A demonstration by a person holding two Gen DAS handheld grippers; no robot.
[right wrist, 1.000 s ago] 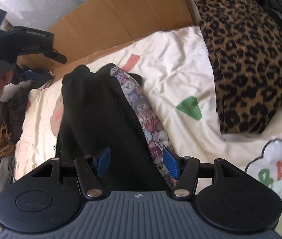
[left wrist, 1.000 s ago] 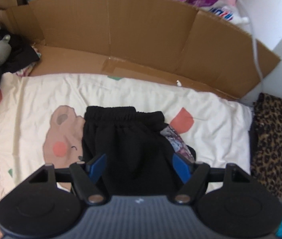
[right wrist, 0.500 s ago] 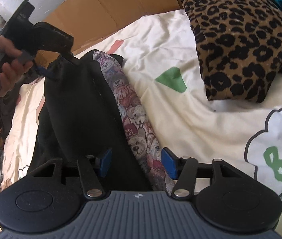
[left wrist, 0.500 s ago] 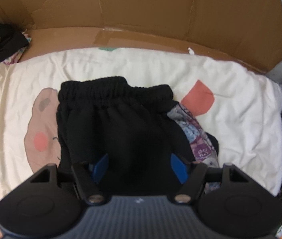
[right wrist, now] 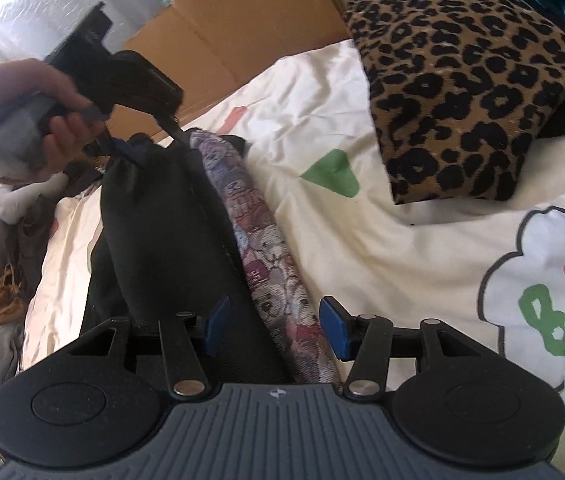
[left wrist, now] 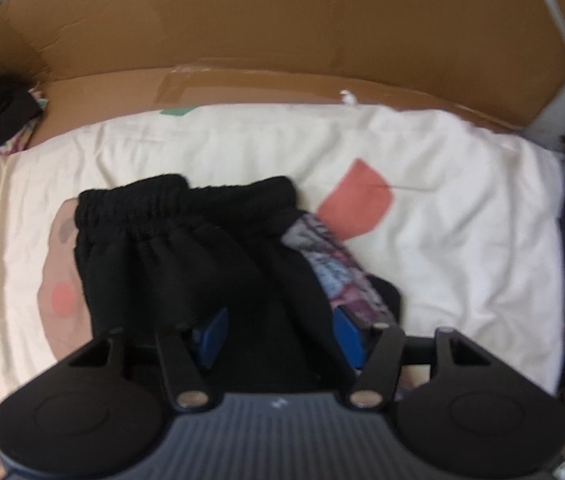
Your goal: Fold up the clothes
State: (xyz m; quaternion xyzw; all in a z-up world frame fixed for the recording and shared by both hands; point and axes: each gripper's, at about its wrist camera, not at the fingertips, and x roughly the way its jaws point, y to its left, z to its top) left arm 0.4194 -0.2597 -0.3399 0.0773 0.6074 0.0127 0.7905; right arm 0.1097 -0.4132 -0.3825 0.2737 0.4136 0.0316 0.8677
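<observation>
Two grippers worked over one pair of black trousers (left wrist: pixel 186 264) that lay on the cream printed sheet (left wrist: pixel 462 208), its elastic waistband bunched at the end toward the cardboard wall (left wrist: pixel 282 40). One strip of printed lining (right wrist: pixel 266 248) ran along the trousers' edge. The left gripper (left wrist: pixel 282 334) pointed steeply down with black cloth between its two blue pads (left wrist: pixel 214 334); its jaws were closing, and the blurred view did not show whether the pads pressed the cloth yet. From the right wrist view, one hand (right wrist: pixel 30 120) gripped that tool at the waistband end. The right gripper (right wrist: pixel 274 328) stood part open around the trousers and the lining, its pads apart from the fabric. One leopard-print cushion (right wrist: pixel 462 80) lay beside the sheet.
</observation>
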